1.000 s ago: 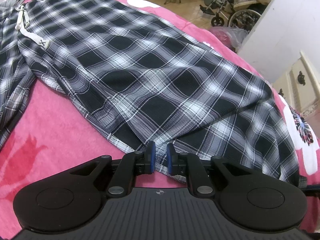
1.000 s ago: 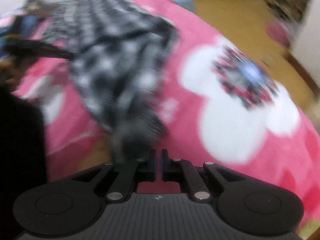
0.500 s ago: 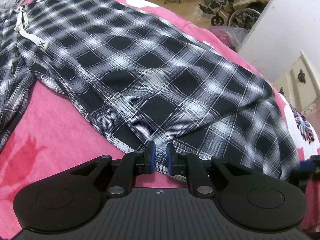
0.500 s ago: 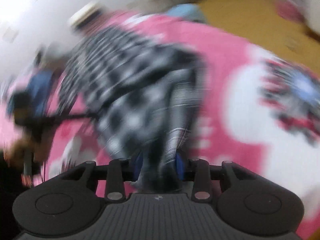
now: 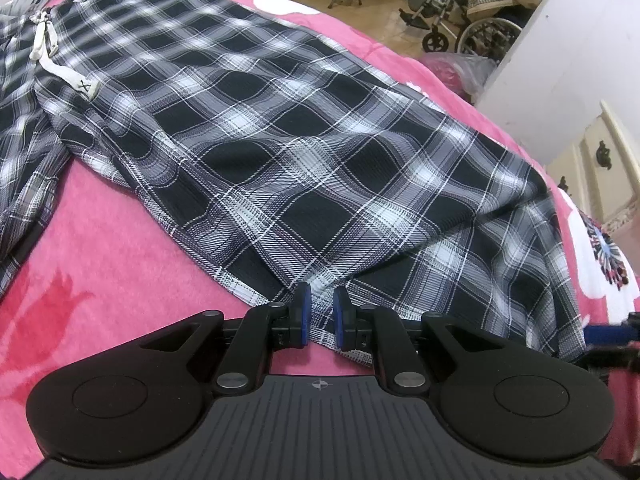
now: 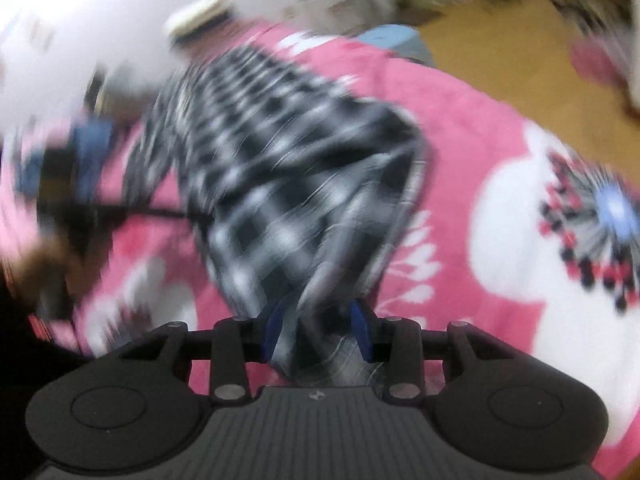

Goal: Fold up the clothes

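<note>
Left gripper (image 5: 319, 316), left wrist view: jaws nearly closed, pinching the hem of the plaid trousers (image 5: 280, 128) between the blue pads (image 5: 304, 312); no change from a second ago. Trousers lie flat on the pink blanket (image 5: 100, 240), long axis from the hem at the near edge to the drawstring (image 5: 48, 52) waist at the far left corner.

Right gripper (image 6: 316, 332), right wrist view (blurred): a second ago the jaws were shut; now they stand partly apart with bunched plaid cloth between them. Whether the pads press on it, cannot tell. The leg runs away towards the far left corner of the blanket. Judgement: right side is taking its hold on the second hem corner, so the lengthwise fold can start.
</note>
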`<control>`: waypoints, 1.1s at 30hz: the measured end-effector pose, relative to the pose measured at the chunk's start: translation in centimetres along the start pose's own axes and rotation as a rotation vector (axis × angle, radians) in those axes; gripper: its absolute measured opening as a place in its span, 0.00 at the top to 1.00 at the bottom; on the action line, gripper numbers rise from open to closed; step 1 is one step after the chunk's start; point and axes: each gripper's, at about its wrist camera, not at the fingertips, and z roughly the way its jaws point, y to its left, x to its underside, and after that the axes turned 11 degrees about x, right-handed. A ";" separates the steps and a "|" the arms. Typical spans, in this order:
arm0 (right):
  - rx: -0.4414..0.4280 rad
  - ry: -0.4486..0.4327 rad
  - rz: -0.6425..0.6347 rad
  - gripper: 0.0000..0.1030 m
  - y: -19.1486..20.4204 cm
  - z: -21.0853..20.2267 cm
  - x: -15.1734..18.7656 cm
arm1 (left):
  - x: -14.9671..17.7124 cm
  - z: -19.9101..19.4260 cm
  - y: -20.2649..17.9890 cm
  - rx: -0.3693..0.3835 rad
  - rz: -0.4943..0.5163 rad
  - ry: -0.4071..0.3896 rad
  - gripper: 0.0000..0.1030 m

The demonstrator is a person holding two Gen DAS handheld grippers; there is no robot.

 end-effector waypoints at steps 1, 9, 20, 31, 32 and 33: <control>-0.006 0.004 0.042 0.60 -0.7 0.5 -0.2 | 0.0 0.0 0.0 0.000 0.000 0.000 0.89; -0.048 0.049 0.185 0.65 -2.9 4.2 -0.7 | 0.0 0.1 -0.3 -0.002 0.000 0.000 0.89; 0.076 -0.027 0.007 0.98 -0.9 2.5 -0.6 | 0.1 0.2 -0.4 -0.003 0.000 0.000 0.89; 0.520 -0.115 -0.171 0.96 -2.8 -0.7 -4.3 | 0.1 0.1 0.0 0.000 0.003 0.000 0.89; 0.523 -0.117 -0.147 0.95 -3.2 -0.7 -4.4 | 0.1 0.1 0.0 -0.001 0.003 0.000 0.89; 0.527 -0.119 -0.122 0.93 -3.6 -0.7 -4.4 | 0.1 0.1 0.0 -0.001 0.004 0.000 0.89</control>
